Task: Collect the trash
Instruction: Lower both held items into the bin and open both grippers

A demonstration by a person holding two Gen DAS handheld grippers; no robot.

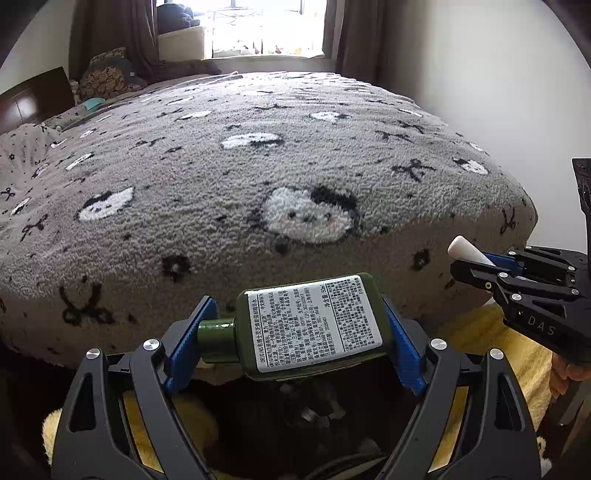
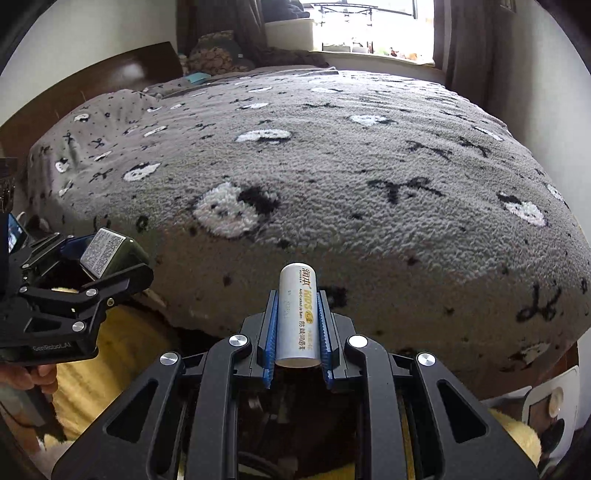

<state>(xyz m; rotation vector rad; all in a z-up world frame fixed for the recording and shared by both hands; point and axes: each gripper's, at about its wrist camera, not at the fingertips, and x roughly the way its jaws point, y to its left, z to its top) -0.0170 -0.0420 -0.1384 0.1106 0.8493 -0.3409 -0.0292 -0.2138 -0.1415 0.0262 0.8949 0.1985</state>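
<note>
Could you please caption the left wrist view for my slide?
Left hand-held gripper clamps a green bottle crosswise before the grey bed.

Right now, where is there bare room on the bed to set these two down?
The grey fleece blanket is bare from its near edge to the window. Only the headboard end is crowded, with pillows. Both grippers are loaded: green bottle, white tube.

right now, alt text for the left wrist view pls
The left gripper clamps a dark green bottle sideways, its white label up, before a bed under a grey fleece blanket. At right, the right gripper holds a white tube.
</note>
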